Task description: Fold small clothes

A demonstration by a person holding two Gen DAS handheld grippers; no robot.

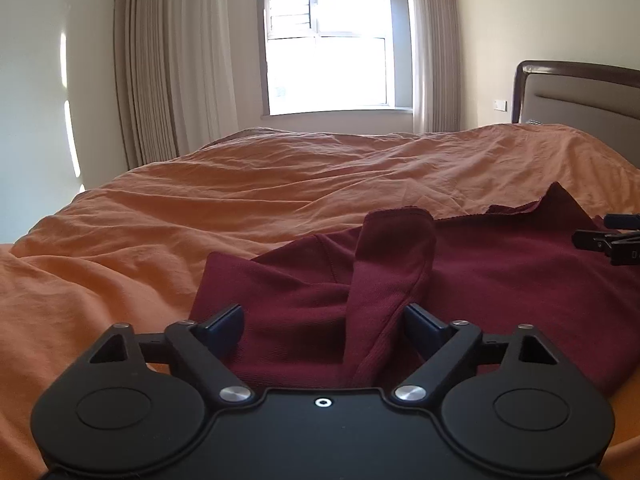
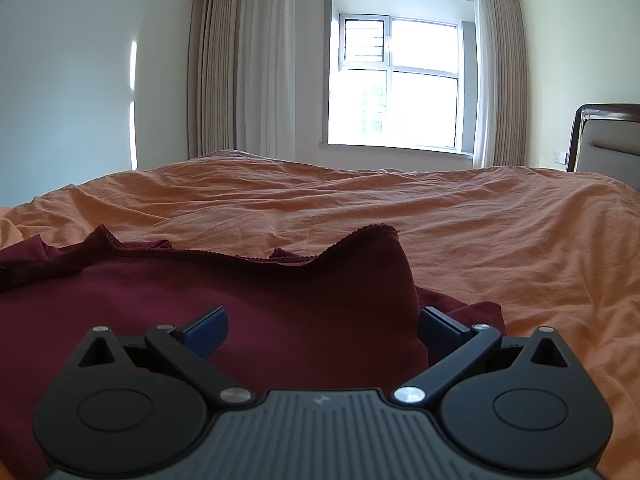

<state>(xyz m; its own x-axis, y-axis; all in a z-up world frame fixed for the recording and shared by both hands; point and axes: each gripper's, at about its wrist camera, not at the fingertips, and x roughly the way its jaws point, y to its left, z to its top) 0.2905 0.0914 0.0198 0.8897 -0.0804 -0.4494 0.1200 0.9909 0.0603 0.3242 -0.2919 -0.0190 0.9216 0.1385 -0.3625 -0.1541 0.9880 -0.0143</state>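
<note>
A dark red garment (image 1: 500, 264) lies spread on the orange bed cover (image 1: 240, 184). In the left wrist view a sleeve or folded strip (image 1: 388, 280) of it rises between the wide-open fingers of my left gripper (image 1: 324, 320), which touch no cloth. The right gripper's tip (image 1: 604, 242) shows at the right edge, over the garment. In the right wrist view the garment (image 2: 200, 292) fills the lower left, and a raised corner (image 2: 368, 264) of it stands between the open fingers of my right gripper (image 2: 324, 324).
The orange bed cover (image 2: 460, 216) stretches wrinkled to the far side. A padded headboard (image 1: 580, 96) stands at the right. A bright window (image 1: 328, 48) and beige curtains (image 1: 172, 68) are behind the bed.
</note>
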